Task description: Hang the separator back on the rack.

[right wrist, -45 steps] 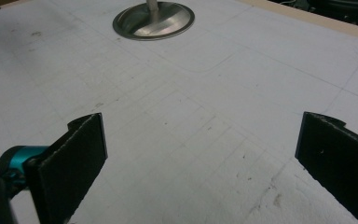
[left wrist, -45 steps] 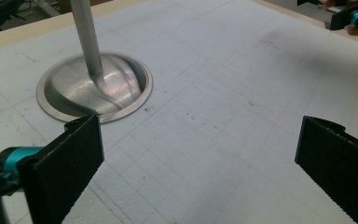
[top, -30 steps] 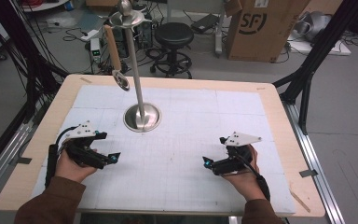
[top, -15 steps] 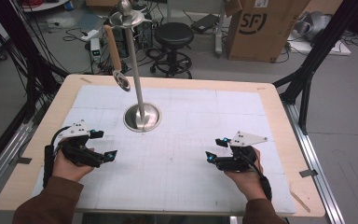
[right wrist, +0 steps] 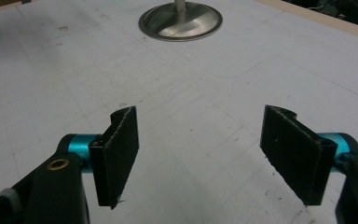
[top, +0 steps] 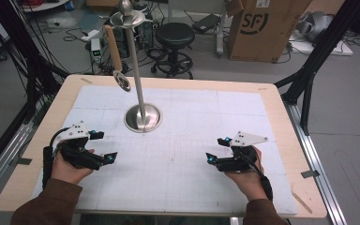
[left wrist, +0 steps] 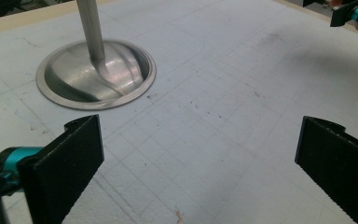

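Both hands have slid slightly lower in the high view since a moment ago. Largest is the tabletop point(top: 281, 101), its white grid mat leaving a bare wooden border along every edge and wide open room across the middle. Upper centre stands a metal stand point(top: 142, 117), round base on the mat, a spoon point(top: 117, 61) hanging beside its pole. Left tongs point(top: 104, 146) sit lower left, jaws wide; right tongs point(top: 215, 150) lower right, jaws wide, holding nothing.
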Available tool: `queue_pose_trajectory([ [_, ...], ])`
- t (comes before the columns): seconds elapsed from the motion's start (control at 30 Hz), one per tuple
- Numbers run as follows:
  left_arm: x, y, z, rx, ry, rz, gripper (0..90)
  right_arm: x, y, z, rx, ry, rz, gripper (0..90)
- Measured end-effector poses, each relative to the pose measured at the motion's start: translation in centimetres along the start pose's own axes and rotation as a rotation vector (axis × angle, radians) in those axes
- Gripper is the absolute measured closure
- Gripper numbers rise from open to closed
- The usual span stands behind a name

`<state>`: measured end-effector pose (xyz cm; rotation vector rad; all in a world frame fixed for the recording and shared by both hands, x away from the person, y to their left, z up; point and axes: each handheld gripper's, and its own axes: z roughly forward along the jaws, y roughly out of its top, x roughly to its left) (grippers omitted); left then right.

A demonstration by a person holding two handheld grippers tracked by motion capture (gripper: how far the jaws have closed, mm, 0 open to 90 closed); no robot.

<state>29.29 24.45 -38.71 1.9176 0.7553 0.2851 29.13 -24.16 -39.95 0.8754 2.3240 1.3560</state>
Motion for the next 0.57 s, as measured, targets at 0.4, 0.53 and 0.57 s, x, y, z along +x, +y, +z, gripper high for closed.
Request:
queue_pose_trajectory([
  [0.4, -0.06, 0.14, -0.06, -0.003, 0.006, 0.001, 1.6, 0.05, -0.02, 0.11, 0.005, 0.011, -0.01, 24.6],
  [0.53, -0.08, 0.15, -0.04, -0.002, 0.005, 0.005, 1.6, 0.11, -0.01, 0.1, 0.008, 0.015, -0.014, 24.4],
  [0.57, -0.08, 0.17, -0.05, -0.003, 0.004, 0.006, 1.6, 0.09, -0.02, 0.08, 0.007, 0.014, -0.015, 24.4],
])
